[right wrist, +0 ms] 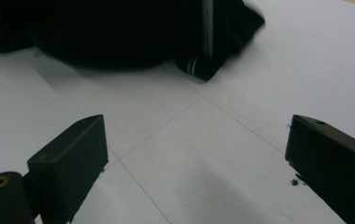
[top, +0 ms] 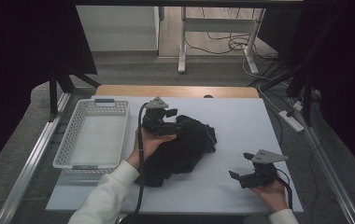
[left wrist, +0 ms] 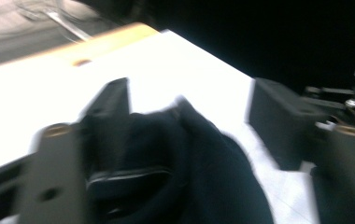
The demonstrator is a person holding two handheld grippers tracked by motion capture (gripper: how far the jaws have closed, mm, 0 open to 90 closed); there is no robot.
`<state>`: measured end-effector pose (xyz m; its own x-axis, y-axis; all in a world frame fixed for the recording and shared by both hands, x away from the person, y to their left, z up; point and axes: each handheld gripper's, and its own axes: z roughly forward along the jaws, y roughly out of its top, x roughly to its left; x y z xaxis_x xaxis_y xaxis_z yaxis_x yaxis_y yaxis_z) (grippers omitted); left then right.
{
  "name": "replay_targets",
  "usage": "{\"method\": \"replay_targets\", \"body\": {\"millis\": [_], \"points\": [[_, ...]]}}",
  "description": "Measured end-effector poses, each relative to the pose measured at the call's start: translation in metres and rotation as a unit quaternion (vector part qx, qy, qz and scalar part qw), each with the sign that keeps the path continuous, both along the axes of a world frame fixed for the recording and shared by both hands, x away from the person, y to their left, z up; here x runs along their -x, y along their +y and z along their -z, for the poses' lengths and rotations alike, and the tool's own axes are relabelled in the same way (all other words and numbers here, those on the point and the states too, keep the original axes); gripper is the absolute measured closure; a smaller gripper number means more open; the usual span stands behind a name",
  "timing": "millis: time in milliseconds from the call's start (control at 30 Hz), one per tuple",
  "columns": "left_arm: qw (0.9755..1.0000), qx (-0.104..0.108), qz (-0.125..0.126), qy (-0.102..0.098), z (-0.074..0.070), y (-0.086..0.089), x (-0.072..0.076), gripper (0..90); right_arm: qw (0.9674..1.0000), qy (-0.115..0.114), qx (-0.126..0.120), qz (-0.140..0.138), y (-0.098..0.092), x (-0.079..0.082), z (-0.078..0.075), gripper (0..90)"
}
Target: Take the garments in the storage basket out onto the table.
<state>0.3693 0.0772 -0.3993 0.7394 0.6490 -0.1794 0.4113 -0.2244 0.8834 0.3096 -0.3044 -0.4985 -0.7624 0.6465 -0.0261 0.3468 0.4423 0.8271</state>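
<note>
Left gripper [top: 175,122] over the black garment [top: 180,151]
Its view's blurry; jaws apart, cloth loose between. Right gripper [top: 241,165] wide open, holding nothing.

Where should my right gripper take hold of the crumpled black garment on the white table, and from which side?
Probably the pointed corner of the crumpled black garment nearest the open right gripper. It sticks out over bare white table, so come in low from the right, one jaw at each side.

You had the high view looking forward and down over the whole desk [top: 241,116]; both gripper views sat low and close, sharing the black cloth [top: 180,149].
</note>
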Motion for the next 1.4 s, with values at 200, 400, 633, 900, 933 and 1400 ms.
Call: {"method": "replay_targets", "body": {"millis": [200,400,633,900,933,1400], "points": [[0.9994,-0.033,0.001,-0.007,0.003,0.014,0.016,27.9,1.0,-0.003,-0.003,0.002,-0.001,0.001,-0.002,5.7],[0.9987,-0.052,0.0,0.002,0.015,0.026,0.033,27.0,0.9999,-0.008,-0.008,0.005,-0.001,0.004,-0.004,5.7],[0.9995,-0.032,-0.005,0.006,0.032,0.041,0.052,26.9,0.9999,-0.009,-0.014,0.001,0.002,0.006,-0.006,5.9],[0.9983,-0.053,-0.009,0.025,0.046,0.048,0.052,27.3,0.9999,-0.008,-0.009,-0.007,0.008,0.007,-0.004,5.9],[0.9982,-0.053,-0.01,0.026,0.046,0.048,0.052,27.3,0.9999,-0.008,-0.009,-0.007,0.008,0.007,-0.004,5.9],[0.9979,-0.05,-0.022,0.036,0.043,0.053,0.046,28.4,0.9998,-0.012,-0.013,-0.007,0.022,0.004,-0.006,6.9]]}}
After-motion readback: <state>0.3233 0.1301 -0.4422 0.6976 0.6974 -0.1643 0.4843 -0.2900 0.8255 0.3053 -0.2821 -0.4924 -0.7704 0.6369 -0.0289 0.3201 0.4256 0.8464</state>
